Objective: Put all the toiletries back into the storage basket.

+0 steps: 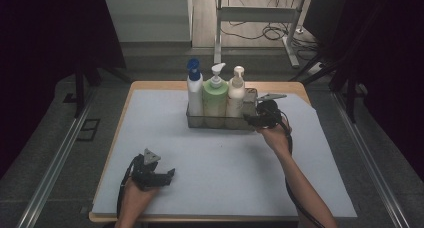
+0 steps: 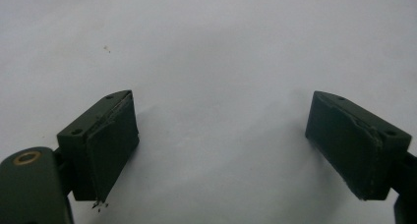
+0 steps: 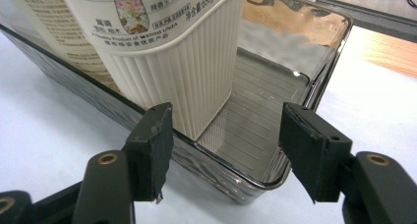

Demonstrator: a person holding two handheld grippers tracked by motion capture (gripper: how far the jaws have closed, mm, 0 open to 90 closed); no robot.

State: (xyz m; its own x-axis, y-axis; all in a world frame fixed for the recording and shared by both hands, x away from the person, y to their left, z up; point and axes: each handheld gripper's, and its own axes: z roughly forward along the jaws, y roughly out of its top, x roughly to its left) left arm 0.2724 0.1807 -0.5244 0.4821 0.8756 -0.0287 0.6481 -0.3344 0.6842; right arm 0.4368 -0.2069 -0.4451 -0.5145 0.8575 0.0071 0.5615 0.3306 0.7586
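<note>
Right claw point(image 1: 251, 119) is sitting at the right end of the metal tray point(image 1: 250, 94), jaws standing apart with nothing pressed between them. Its own view is showing the tray's near rim point(image 3: 236, 177) running between the jaws, pads not touching it, and the cream ribbed bottle point(image 3: 162, 57) standing inside the tray just past the left jaw. Open tray floor is lying to the bottle's right.

In the high view the tray is sitting at the far middle of the white surface point(image 1: 215, 163), holding three pump bottles upright in a row: blue-capped white bottle point(image 1: 194, 90) at left, green bottle point(image 1: 215, 98) in the middle, cream bottle point(image 1: 235, 95) at right, each just beside the next. Right hand point(image 1: 276, 137) is reaching in from the lower right.

Left claw point(image 1: 170, 174) is resting low at the near left of the surface, well apart from the tray. Its jaws are spread wide in its own view point(image 2: 216, 140), nothing between them, just white surface under them.
</note>
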